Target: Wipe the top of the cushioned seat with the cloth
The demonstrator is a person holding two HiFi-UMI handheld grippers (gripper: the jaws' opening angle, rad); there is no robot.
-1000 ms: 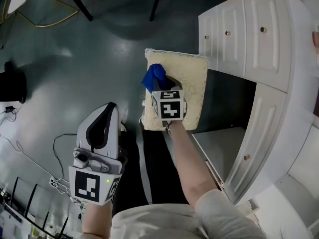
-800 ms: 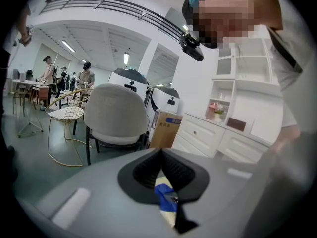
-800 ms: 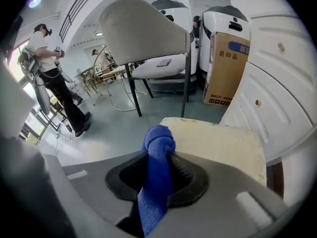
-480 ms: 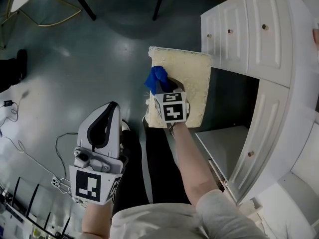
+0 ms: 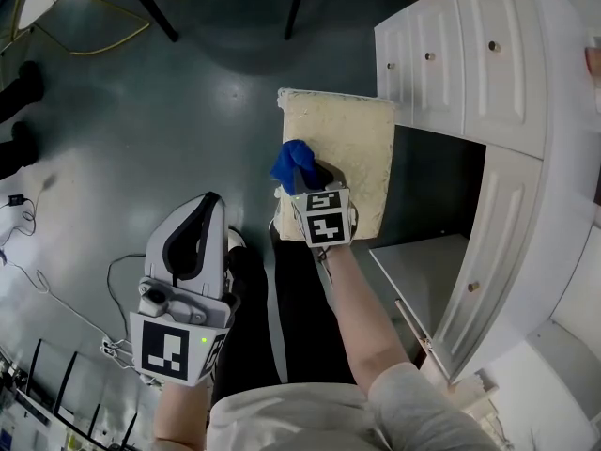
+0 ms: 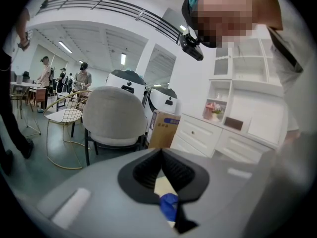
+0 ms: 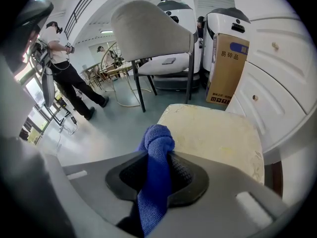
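1. The grey left gripper (image 5: 208, 203) sits at the near left, close to the person's side. It is held over the grey-green floor (image 5: 141, 111), pointing away from the body and only slightly downward, well apart from the seat. In the left gripper view its jaws (image 6: 161, 155) meet at the tip with nothing between them.
2. The soft blue cloth (image 5: 289, 158) lies bunched on the near-left part of the seat's top, close to the left edge.
3. The right gripper (image 5: 310, 178) tilts steeply down onto the cloth, its marker cube facing up. The bare forearm (image 5: 352, 308) reaches straight forward from the body. In the right gripper view the jaws (image 7: 158, 155) are clamped on the blue cloth (image 7: 157, 138). A rounded wad sticks out past the tips and a tail hangs back through the jaws.
4. The cream square cushioned seat (image 5: 352, 148) stands on the floor in front of the person. The far and right parts of its top (image 7: 218, 133) are uncovered.
5. A white cabinet (image 5: 488, 92) with knobbed drawers stands just to the right of the seat.
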